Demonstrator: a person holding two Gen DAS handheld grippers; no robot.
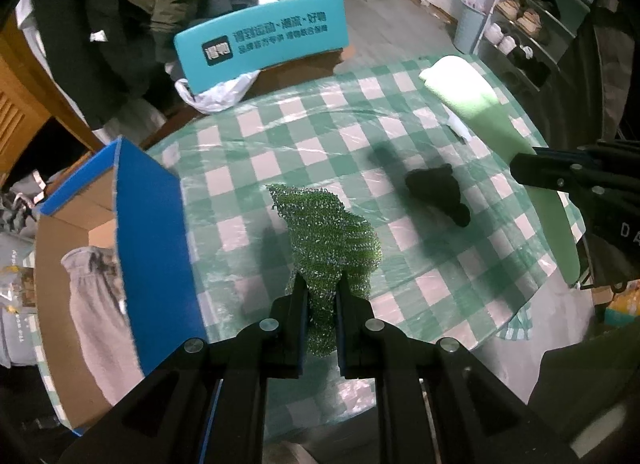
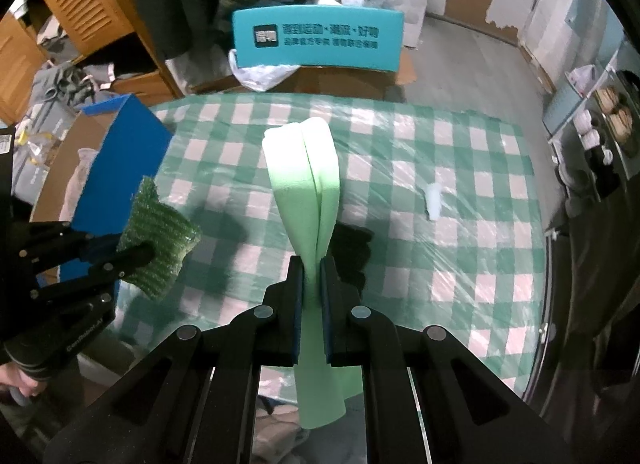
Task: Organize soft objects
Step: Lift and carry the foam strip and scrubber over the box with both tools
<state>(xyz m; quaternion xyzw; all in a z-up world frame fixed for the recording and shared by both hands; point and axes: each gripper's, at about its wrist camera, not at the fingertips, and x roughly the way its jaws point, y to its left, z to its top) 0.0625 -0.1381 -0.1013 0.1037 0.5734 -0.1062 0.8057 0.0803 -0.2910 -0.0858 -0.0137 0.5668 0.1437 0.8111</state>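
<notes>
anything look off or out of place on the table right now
Two soft items lie loose on the checked tablecloth: a crumpled black cloth near the middle and a small white scrap off by itself. The left gripper holds the green mesh scrubber; the right gripper holds the folded green foam sheet.

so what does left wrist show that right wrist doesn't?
Left wrist only: the whole black cloth lying on the table, and grey fabric deep inside the box.

Right wrist only: a small white scrap on the tablecloth, and how the right tool is shut on the folded foam sheet.

Both: the left tool gripping the green mesh, the box, the teal chair.
</notes>
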